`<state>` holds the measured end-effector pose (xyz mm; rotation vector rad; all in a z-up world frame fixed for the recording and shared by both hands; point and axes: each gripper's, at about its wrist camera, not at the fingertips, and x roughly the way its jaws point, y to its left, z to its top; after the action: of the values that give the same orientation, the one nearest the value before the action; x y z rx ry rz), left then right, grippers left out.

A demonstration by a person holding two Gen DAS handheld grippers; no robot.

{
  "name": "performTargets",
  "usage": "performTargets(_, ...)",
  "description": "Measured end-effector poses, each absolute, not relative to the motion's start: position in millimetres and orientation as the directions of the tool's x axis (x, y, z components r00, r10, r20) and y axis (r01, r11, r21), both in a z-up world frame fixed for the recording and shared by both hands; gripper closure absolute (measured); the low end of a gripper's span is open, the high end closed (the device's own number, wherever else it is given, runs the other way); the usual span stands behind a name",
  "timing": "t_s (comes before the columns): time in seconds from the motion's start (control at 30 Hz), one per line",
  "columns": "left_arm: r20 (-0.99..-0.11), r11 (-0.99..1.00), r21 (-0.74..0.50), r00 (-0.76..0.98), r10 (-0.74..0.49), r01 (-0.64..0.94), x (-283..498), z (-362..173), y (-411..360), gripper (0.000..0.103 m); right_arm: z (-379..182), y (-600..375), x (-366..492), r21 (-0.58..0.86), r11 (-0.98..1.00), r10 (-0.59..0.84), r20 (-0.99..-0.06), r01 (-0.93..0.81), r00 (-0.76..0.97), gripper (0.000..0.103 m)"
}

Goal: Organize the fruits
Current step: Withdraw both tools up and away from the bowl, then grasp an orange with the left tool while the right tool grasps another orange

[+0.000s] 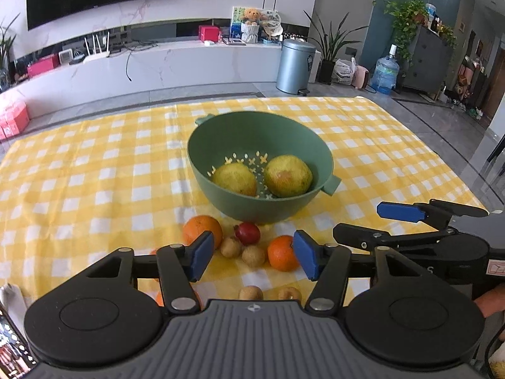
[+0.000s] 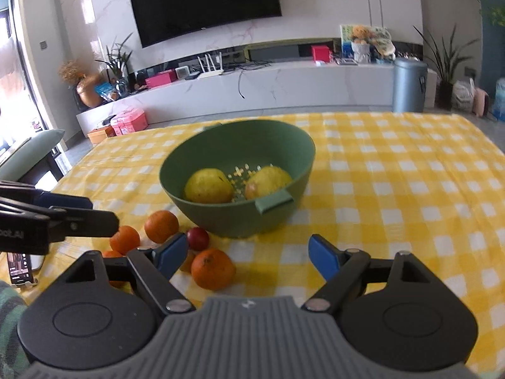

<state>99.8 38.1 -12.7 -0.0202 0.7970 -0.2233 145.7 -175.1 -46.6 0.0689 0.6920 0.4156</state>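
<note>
A green colander bowl (image 1: 202, 173) (image 2: 236, 218) stands on the yellow checked cloth and holds two yellow-green pears (image 1: 235, 179) (image 1: 288, 175). In front of it lie oranges (image 1: 202, 229) (image 1: 282, 252), a red plum (image 1: 248, 233) and several small brown longans (image 1: 231, 246). My left gripper (image 1: 252, 259) hovers open over this cluster, its pads apart from the fruit. My right gripper (image 2: 247, 252) is open too, above the cloth, with an orange (image 2: 213, 268) lying below near its left finger. In the right wrist view the left gripper (image 2: 80, 211) reaches in from the left.
A phone (image 2: 20, 268) lies at the near left corner of the table. The checked cloth (image 2: 394, 189) stretches to the right of the bowl. Behind the table are a white TV bench (image 1: 157, 63) and a grey bin (image 1: 295, 64).
</note>
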Motion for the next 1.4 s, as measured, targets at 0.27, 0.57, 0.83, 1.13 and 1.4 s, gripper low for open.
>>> performTargets(0.27, -0.731, 0.979, -0.049, 0.661, -0.169, 0.197, 109.8, -37.5, 38.0, 0.041, -63.9, -168.2, 151.9, 0.183, 0.914, 0.391, -0.638, -0.362, 0.663, 0.039)
performTargets(0.57, -0.774, 0.993, -0.031, 0.626, -0.093, 0.11, 125.5, -57.7, 62.1, 0.041, -80.7, -147.7, 171.6, 0.252, 0.88, 0.458, -0.675, -0.403, 0.578, 0.051)
performTargets(0.83, -0.78, 0.999, -0.032, 0.624, -0.034, 0.015, 130.3, -65.3, 82.6, 0.039, -90.3, -134.2, 179.8, 0.273, 0.87, 0.472, -0.699, -0.409, 0.538, 0.052)
performTargets(1.13, -0.814, 0.998, -0.026, 0.581, 0.012, -0.057, 137.3, -76.0, 91.0, 0.037, -99.6, -134.4, 186.1, 0.299, 0.875, 0.469, -0.719, -0.381, 0.513, 0.054)
performTargets(1.4, -0.821, 0.996, -0.046, 0.57, 0.007, -0.079, 142.3, -82.8, 94.9, 0.038, -105.6, -132.5, 189.6, 0.33, 0.864, 0.491, -0.72, -0.381, 0.49, 0.059)
